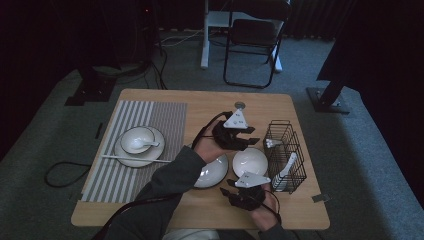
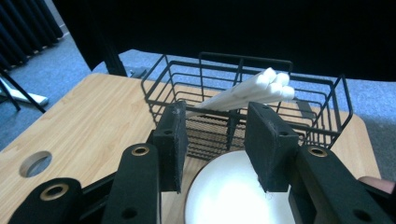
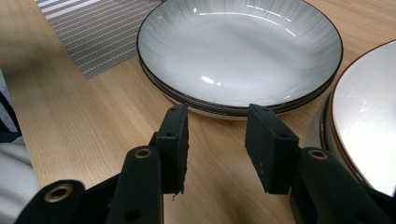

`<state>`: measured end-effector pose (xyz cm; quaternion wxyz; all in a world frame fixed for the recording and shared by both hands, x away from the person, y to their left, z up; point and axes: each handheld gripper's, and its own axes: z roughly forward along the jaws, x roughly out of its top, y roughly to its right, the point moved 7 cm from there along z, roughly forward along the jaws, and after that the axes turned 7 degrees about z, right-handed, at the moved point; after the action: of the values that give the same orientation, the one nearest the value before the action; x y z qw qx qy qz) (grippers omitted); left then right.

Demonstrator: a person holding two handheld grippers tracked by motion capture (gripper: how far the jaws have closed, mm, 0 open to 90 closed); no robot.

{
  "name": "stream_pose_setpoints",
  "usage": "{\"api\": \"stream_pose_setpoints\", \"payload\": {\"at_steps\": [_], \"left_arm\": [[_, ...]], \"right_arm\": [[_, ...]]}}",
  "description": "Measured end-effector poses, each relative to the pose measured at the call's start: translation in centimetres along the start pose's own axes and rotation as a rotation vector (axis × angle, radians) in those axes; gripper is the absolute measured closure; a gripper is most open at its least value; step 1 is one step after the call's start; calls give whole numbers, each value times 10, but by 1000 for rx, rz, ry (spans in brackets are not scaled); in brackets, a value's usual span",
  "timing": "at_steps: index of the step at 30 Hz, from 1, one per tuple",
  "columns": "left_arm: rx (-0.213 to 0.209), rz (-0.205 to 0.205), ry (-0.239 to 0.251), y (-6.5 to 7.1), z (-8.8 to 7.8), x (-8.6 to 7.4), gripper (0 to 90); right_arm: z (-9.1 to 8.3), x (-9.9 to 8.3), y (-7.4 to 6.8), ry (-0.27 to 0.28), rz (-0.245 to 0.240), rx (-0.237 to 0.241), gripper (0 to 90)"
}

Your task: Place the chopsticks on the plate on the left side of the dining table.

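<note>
Over white bowl [image 2: 238, 196], beside wire basket [image 2: 252, 100], left gripper [image 2: 224, 140] held, jaws spread, nothing pinched. Near stacked plates [image 3: 243, 51] on table [image 3: 84, 121], right gripper [image 3: 217, 147] held spread, empty.

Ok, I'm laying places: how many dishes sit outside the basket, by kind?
Bowls: 2, the small bowl and the white bowl
Flat plate: 1
Deep plate: 1, perhaps a stack
Total: 4
</note>
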<state>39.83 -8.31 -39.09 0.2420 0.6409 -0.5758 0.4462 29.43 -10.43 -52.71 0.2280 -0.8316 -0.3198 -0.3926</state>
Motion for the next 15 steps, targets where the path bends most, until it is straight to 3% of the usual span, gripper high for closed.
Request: {"api": "stream_pose_setpoints", "payload": {"at_steps": [15], "left_arm": [[-25, 16, 5, 7, 10, 8, 591]], "right_arm": [[2, -2, 1, -5, 6, 3, 588]]}}
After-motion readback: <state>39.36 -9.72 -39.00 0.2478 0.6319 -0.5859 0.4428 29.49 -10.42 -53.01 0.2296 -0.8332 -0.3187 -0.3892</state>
